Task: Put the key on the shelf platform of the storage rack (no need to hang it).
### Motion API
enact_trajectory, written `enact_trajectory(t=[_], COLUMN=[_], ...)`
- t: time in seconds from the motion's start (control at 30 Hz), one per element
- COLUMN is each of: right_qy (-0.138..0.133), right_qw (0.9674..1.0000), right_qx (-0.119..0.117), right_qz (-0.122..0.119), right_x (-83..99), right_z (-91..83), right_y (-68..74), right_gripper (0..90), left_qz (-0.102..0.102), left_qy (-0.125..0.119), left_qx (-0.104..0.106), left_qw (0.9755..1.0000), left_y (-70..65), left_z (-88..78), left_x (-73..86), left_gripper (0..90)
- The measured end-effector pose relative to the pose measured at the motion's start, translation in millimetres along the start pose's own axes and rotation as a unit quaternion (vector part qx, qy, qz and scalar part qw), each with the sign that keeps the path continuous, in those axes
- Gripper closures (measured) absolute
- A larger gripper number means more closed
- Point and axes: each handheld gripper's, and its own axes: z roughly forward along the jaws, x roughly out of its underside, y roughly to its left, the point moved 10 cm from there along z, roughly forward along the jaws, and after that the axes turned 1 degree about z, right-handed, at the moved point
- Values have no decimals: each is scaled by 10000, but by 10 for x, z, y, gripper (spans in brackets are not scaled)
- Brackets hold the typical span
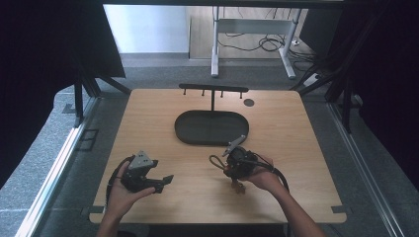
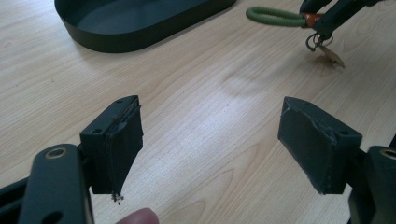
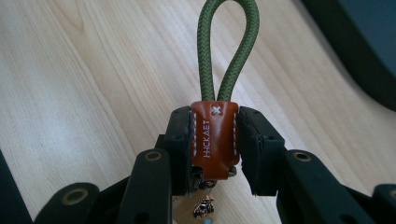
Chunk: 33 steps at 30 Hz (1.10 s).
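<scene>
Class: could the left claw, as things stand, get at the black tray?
Probably yes. The left claw is open and holds nothing, and bare table lies between it and the tray. The right claw, shut on the keychain, sits off to the side.

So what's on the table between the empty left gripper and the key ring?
Nothing. In the left gripper view, bare wooden table runs from the open left gripper to the key ring, which the right gripper holds.
</scene>
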Motion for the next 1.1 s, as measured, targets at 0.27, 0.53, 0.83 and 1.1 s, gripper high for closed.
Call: enact_trajectory(t=[0.27, 0.53, 0.83, 1.1], right_qy=[-123, -194, -265, -288], right_qw=[9998, 9994, 9989, 9985], right_qx=[141, 283, 380, 463], right_qz=[-29, -59, -60, -78], right_x=[-58, -133, -200, -256], right_z=[-166, -316, -441, -506], right_y=[-50, -96, -148, -195], right_gripper=[660, 660, 660, 660], left_qz=[0, 18, -4, -3], left_qy=[15, 8, 9, 6], left_qx=[-8, -8, -10, -5], left_qw=[10000, 10000, 10000, 10000], left_y=[-4, 1, -1, -11], left_z=[11, -2, -3, 6], left_x=[3, 1, 1, -2], left_gripper=[223, 223, 223, 223])
